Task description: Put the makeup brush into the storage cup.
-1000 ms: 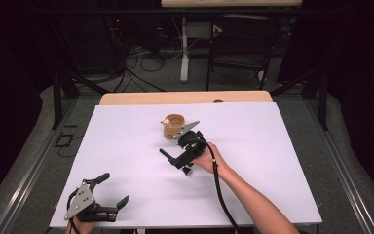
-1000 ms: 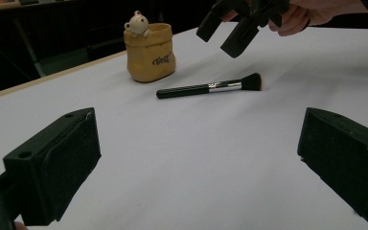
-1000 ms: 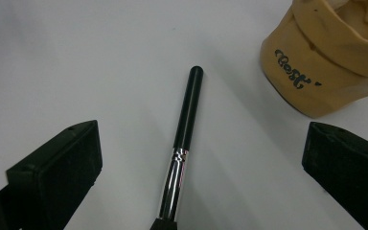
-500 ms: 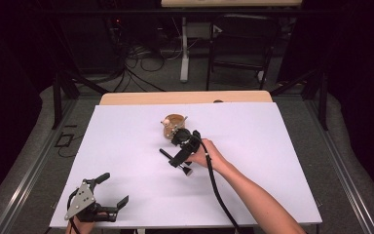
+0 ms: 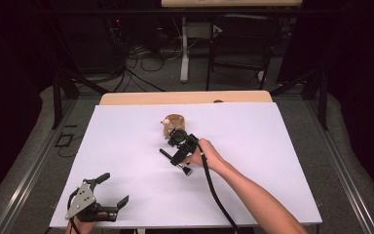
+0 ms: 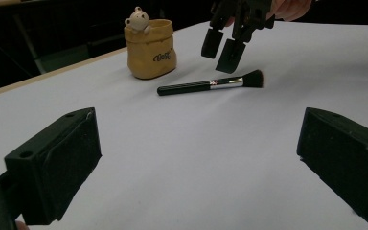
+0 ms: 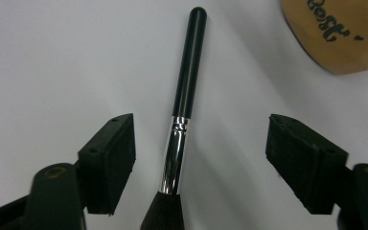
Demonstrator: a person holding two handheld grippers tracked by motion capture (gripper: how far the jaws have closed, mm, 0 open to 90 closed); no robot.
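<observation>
- Black-handled makeup brush point(image 7: 181, 115), with a slim round handle, a silver metal ferrule and a dark bristle head, lies flat on the white table sheet point(image 5: 272, 146). It sits directly beneath the right gripper point(image 5: 179, 146), near the table's middle.
- Seen in the right gripper view, the brush's long axis runs from the bristles at 6 o'clock to the handle tip at 12 o'clock. It thus crosses the line between the two jaws at a right angle, with the ferrule level with the pads.
- Right gripper: its jaws have just been closing and now stand half apart, one on each side of the ferrule, with a gap of sheet showing on both sides. The pads press on nothing yet.
- Judgement: further closing should pinch the ferrule squarely; a round, smooth shaft may roll if one pad arrives first.
- Left gripper point(image 5: 108, 191) rests at the table's near-left corner with its jaws wide apart and nothing between them. It is well apart from the brush, so the right hand is much the nearer.
- Tan pouch-shaped ceramic cup point(image 6: 150, 48), bearing a small pale bear figure point(image 6: 137, 19) on its rim, stands upright just beyond the handle tip, at 1 o'clock in the right gripper view.
- Surroundings: a wooden table edge shows past the sheet; beyond it lie dark curtains, metal stands and floor cables.
</observation>
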